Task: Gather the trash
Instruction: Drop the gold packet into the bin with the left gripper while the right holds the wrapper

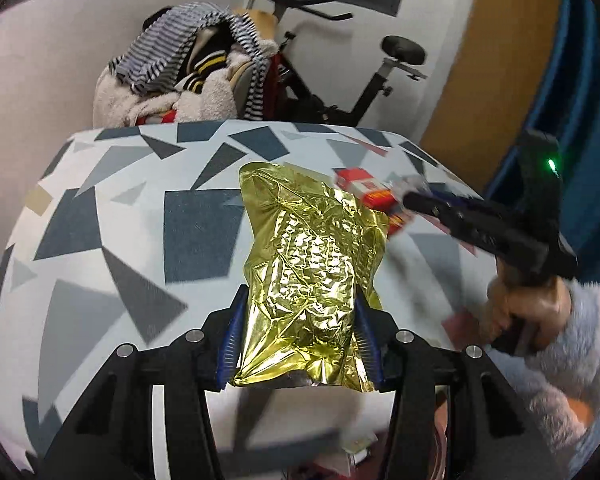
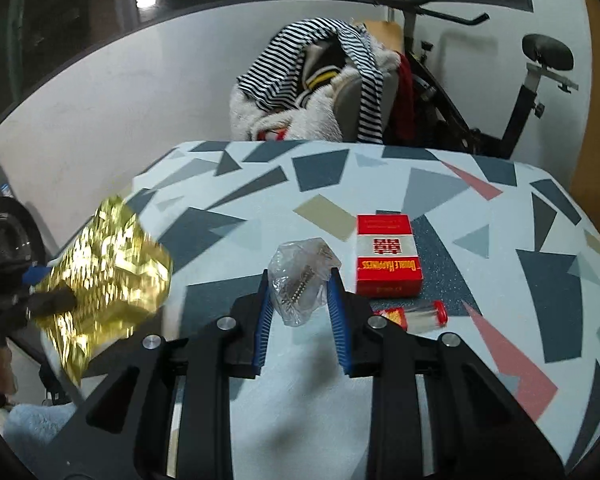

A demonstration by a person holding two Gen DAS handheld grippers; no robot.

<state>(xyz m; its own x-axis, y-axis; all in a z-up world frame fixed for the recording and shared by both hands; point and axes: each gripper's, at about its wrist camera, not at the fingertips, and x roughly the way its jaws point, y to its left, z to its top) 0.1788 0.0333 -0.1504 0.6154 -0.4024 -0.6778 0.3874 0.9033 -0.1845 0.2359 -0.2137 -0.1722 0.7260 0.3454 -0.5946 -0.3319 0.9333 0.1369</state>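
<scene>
My left gripper (image 1: 300, 312) is shut on a crinkled gold foil bag (image 1: 312, 264) and holds it above the patterned table (image 1: 120, 220). The bag also shows blurred at the left of the right wrist view (image 2: 108, 272). My right gripper (image 2: 300, 280) is shut on a small clear plastic bag (image 2: 300, 276) with a dark object inside, over the table (image 2: 500, 240). A red cigarette box (image 2: 388, 256) lies just right of it, and a small clear tube with a red cap (image 2: 416, 314) lies in front of the box. In the left wrist view the right gripper (image 1: 416, 196) reaches in from the right by the red box (image 1: 364, 188).
A chair piled with striped and fleecy clothes (image 2: 320, 92) stands behind the table. An exercise bike (image 2: 500, 100) is behind it at the right. A white wall runs along the left. A washing machine front (image 2: 4, 232) shows at the far left.
</scene>
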